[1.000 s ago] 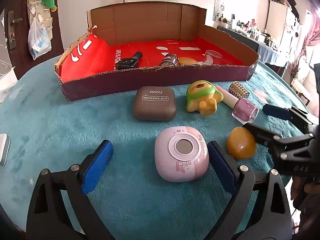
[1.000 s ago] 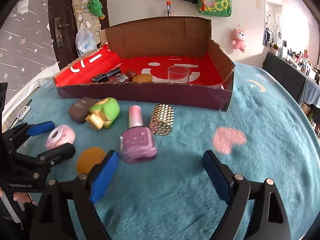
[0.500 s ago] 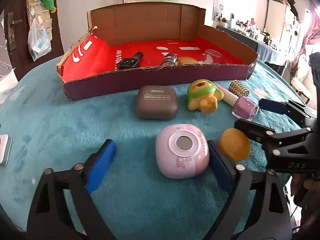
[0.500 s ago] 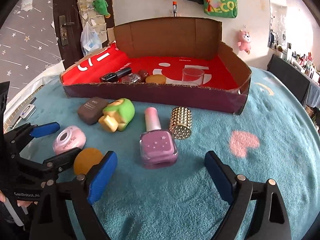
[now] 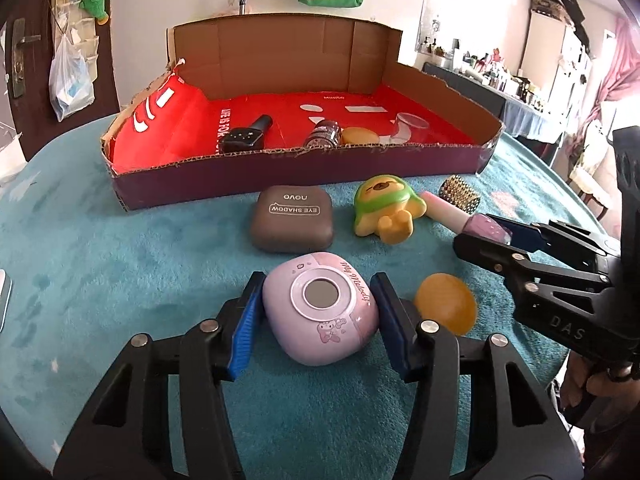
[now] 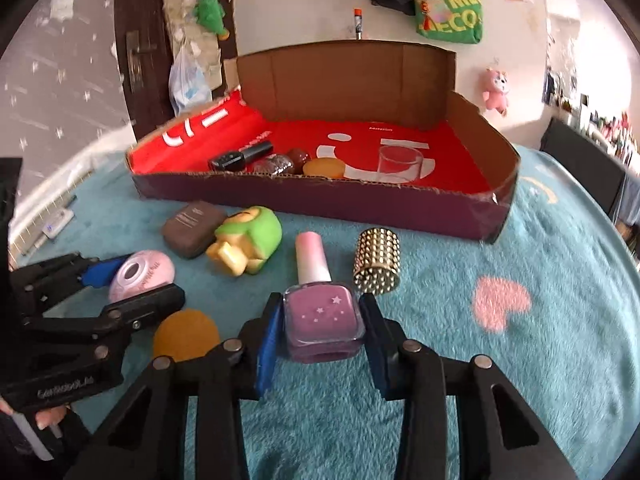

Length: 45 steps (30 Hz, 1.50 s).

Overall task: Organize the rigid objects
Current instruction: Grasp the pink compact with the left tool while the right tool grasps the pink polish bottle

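We close the left gripper (image 5: 318, 316) on the pink case (image 5: 320, 312), pads at its smooth, rounded, likely slippery sides. The right gripper (image 6: 320, 330) closes on the nail polish bottle (image 6: 322, 320): likely fragile glass, so we pinch its flat sides.

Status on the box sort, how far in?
Partly done: the box holds a black bottle, a clear cup and more. In hand: left tongs closing around the pink case, right tongs around the purple bottle. Left: brown case, green toy, gold cylinder, amber disc.
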Each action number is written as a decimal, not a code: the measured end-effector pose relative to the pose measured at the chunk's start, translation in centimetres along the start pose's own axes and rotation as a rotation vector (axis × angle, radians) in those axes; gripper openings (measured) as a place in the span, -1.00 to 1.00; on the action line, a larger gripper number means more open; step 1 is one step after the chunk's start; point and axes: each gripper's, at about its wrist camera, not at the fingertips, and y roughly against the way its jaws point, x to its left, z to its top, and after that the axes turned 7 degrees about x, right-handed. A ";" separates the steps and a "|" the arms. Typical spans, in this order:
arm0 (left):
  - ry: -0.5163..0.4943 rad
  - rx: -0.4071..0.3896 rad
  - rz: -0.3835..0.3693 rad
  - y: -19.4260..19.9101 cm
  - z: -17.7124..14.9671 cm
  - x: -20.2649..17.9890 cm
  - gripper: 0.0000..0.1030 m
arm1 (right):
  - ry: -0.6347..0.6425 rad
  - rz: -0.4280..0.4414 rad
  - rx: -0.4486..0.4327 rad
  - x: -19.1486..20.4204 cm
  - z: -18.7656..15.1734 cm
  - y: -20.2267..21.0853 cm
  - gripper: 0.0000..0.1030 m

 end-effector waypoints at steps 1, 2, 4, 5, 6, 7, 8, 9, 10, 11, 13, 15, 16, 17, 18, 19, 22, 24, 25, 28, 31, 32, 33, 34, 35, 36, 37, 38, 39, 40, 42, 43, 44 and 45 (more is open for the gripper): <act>-0.003 -0.003 -0.001 0.1 0.0 0.0 -0.01 | -0.003 -0.002 -0.007 -0.1 -0.1 0.3 -0.21; -0.005 -0.006 -0.001 0.2 0.0 -0.1 -0.01 | -0.012 0.007 -0.022 -0.2 -0.2 0.8 -0.22; -0.010 -0.009 -0.004 0.3 0.0 -0.3 -0.01 | -0.019 0.005 -0.032 -0.5 -0.3 1.2 -0.22; -0.011 -0.010 -0.004 0.3 0.0 -0.3 -0.01 | -0.018 0.000 -0.033 -0.5 -0.3 1.3 -0.22; -0.011 -0.009 -0.005 0.3 0.0 -0.3 -0.01 | -0.019 -0.003 -0.033 -0.5 -0.3 1.3 -0.23; -0.012 -0.008 -0.007 0.3 0.0 -0.4 -0.01 | -0.019 -0.005 -0.033 -0.5 -0.3 1.3 -0.23; -0.013 -0.008 -0.007 0.4 -0.1 -0.4 -0.01 | -0.020 -0.002 -0.033 -0.6 -0.4 1.4 -0.23; -0.013 -0.008 -0.007 0.4 -0.1 -0.4 -0.01 | -0.021 -0.001 -0.033 -0.6 -0.5 1.4 -0.23; -0.014 -0.008 -0.006 0.4 -0.1 -0.4 -0.01 | -0.022 0.001 -0.036 -0.5 -0.5 1.5 -0.24; -0.015 -0.008 -0.006 0.5 -0.1 -0.4 -0.01 | -0.019 0.001 -0.035 -0.5 -0.6 1.6 -0.24; -0.018 -0.011 -0.004 0.6 -0.2 -0.5 -0.01 | -0.012 0.002 -0.040 -0.4 -0.7 1.8 -0.24; -0.023 -0.012 -0.003 0.6 -0.2 -0.6 -0.01 | -0.007 0.002 -0.040 -0.3 -0.8 1.9 -0.24; -0.024 -0.011 -0.003 0.6 -0.3 -0.6 -0.01 | -0.006 0.002 -0.042 -0.3 -0.9 2.0 -0.25; -0.026 -0.007 -0.003 0.6 -0.4 -0.6 -0.01 | -0.003 0.002 -0.040 -0.2 -1.1 2.1 -0.25; -0.034 0.003 -0.003 0.4 -0.5 -0.6 -0.01 | -0.002 0.002 -0.038 -0.2 -1.2 2.1 -0.25; -0.040 0.012 0.001 0.1 -0.7 -0.6 -0.01 | 0.000 0.002 -0.037 -0.2 -1.4 2.2 -0.25; -0.054 0.004 0.024 0.0 -1.1 -0.9 0.00 | 0.005 0.000 -0.018 -0.1 -2.0 2.0 -0.26; -0.055 0.004 0.034 0.0 -1.1 -1.0 0.00 | 0.000 0.010 -0.006 -0.2 -2.3 1.7 -0.26; -0.054 0.002 0.033 0.0 -1.1 -1.0 0.02 | -0.007 0.015 -0.008 -0.3 -2.4 1.6 -0.26; -0.050 0.000 0.017 0.0 -1.2 -0.9 0.16 | 0.006 0.006 -0.017 0.0 -2.4 1.7 -0.16; -0.041 -0.004 0.011 0.1 -1.2 -0.8 0.22 | 0.032 -0.013 -0.028 0.6 -2.6 1.6 0.14; -0.039 -0.005 0.011 0.1 -1.2 -0.8 0.22 | 0.030 -0.010 -0.029 0.5 -2.6 1.6 0.14; -0.038 -0.007 0.012 0.1 -1.2 -0.8 0.22 | 0.027 -0.007 -0.030 0.5 -2.6 1.5 0.14; -0.036 -0.012 0.014 0.1 -1.2 -0.8 0.22 | 0.023 -0.008 -0.033 0.4 -2.6 1.4 0.14; -0.035 -0.014 0.016 0.0 -1.2 -0.8 0.22 | 0.022 -0.009 -0.034 0.4 -2.6 1.3 0.14; -0.034 -0.015 0.017 0.0 -1.2 -0.8 0.22 | 0.020 -0.006 -0.037 0.3 -2.6 1.3 0.14; -0.035 -0.017 0.018 -0.1 -1.2 -0.8 0.21 | 0.019 -0.005 -0.042 0.2 -2.5 1.3 0.13; -0.034 -0.020 0.018 -0.1 -1.1 -0.8 0.21 | 0.019 -0.005 -0.047 0.2 -2.5 1.3 0.12; -0.034 -0.022 0.016 -0.2 -1.1 -0.9 0.21 | 0.021 -0.007 -0.052 0.2 -2.5 1.1 0.07; -0.034 -0.027 0.014 -0.2 -1.1 -0.9 0.21 | 0.022 -0.008 -0.054 0.2 -2.5 1.1 0.00; -0.033 -0.030 0.010 -0.3 -1.1 -0.9 0.21 | 0.023 -0.009 -0.061 0.3 -2.4 0.8 -0.09; -0.033 -0.031 0.009 -0.3 -1.1 -0.9 0.20 | 0.025 -0.010 -0.066 0.3 -2.4 0.7 -0.12; -0.033 -0.033 0.010 -0.3 -1.1 -0.8 0.17 | 0.028 -0.012 -0.071 0.4 -2.4 0.6 -0.19; -0.033 -0.034 0.011 -0.3 -1.2 -0.8 0.15 | 0.031 -0.015 -0.074 0.4 -2.5 0.6 -0.21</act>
